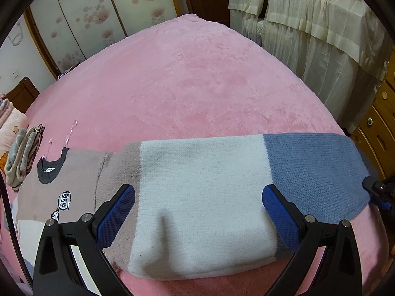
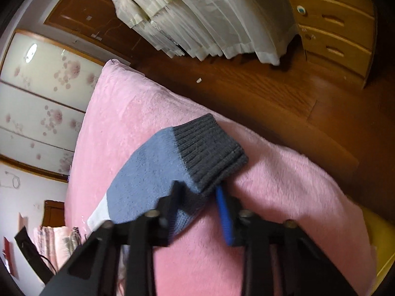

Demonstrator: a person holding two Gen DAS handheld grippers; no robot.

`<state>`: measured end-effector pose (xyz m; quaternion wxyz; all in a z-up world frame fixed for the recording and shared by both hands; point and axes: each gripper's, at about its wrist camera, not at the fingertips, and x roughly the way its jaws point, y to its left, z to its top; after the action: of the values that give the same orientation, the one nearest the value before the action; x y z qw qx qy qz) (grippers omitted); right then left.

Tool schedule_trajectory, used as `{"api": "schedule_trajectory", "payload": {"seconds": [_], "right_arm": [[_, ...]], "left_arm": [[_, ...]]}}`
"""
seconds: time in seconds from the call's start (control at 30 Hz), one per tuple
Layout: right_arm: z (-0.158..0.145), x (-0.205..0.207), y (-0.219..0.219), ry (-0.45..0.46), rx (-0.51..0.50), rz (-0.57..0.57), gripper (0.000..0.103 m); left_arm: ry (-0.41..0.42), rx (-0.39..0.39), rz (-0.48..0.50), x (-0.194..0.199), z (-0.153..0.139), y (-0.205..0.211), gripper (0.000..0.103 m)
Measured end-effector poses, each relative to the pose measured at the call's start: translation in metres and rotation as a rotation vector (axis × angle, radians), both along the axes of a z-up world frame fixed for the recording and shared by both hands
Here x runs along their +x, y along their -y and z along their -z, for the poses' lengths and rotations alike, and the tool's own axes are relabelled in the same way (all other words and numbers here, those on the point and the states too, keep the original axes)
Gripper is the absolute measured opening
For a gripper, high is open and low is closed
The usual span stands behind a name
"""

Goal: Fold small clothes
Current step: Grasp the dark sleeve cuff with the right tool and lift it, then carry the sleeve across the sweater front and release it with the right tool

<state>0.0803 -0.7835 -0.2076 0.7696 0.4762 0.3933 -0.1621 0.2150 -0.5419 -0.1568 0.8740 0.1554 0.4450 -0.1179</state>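
Note:
A small knit sweater (image 1: 202, 192) with beige, white and blue bands lies on the pink bed (image 1: 187, 83). Its sleeve stretches right across the left wrist view. My left gripper (image 1: 198, 197) is open, its blue pads on either side of the white band, resting on it. My right gripper (image 2: 197, 192) is closed on the blue sleeve end (image 2: 148, 172) just behind the dark grey ribbed cuff (image 2: 209, 150), near the bed's right edge. It also shows at the right edge of the left wrist view (image 1: 377, 192).
A stack of folded clothes (image 1: 17, 157) lies at the bed's left side. A clear hanger hook (image 1: 71, 128) lies by the collar. Wooden floor (image 2: 271, 93), a cloth-covered piece of furniture (image 1: 308, 24) and a wooden dresser (image 2: 333, 19) stand beyond the bed's right edge.

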Motion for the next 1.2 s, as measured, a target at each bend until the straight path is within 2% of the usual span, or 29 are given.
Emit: {"api": "schedule_trajectory", "payload": {"seconds": [0.13,0.33,0.47,0.63,0.97,1.2], "right_arm": [[-0.027,-0.006,-0.014,0.077,-0.11,-0.013,0.013],[-0.096,-0.015,-0.061,0.255,-0.225,-0.111,0.013],[-0.139,-0.009,-0.111,0.341,-0.275,-0.216,0.013],[-0.175,-0.004,-0.182,0.414,-0.317,-0.33,0.013],[-0.21,-0.008,-0.27,0.479,-0.346,-0.465,0.013],[-0.226,-0.011,-0.309,0.515,-0.362,-0.521,0.013]], "left_arm": [[0.018,-0.018,0.002,-0.006,-0.014,-0.014,0.103],[0.01,-0.1,-0.031,-0.016,-0.052,-0.063,0.103],[0.025,-0.13,-0.061,-0.024,-0.082,-0.11,0.103],[0.054,-0.163,-0.118,-0.034,-0.115,-0.172,0.103],[0.114,-0.206,-0.208,-0.058,-0.165,-0.266,0.103],[0.135,-0.209,-0.227,-0.071,-0.179,-0.3,0.103]]}}
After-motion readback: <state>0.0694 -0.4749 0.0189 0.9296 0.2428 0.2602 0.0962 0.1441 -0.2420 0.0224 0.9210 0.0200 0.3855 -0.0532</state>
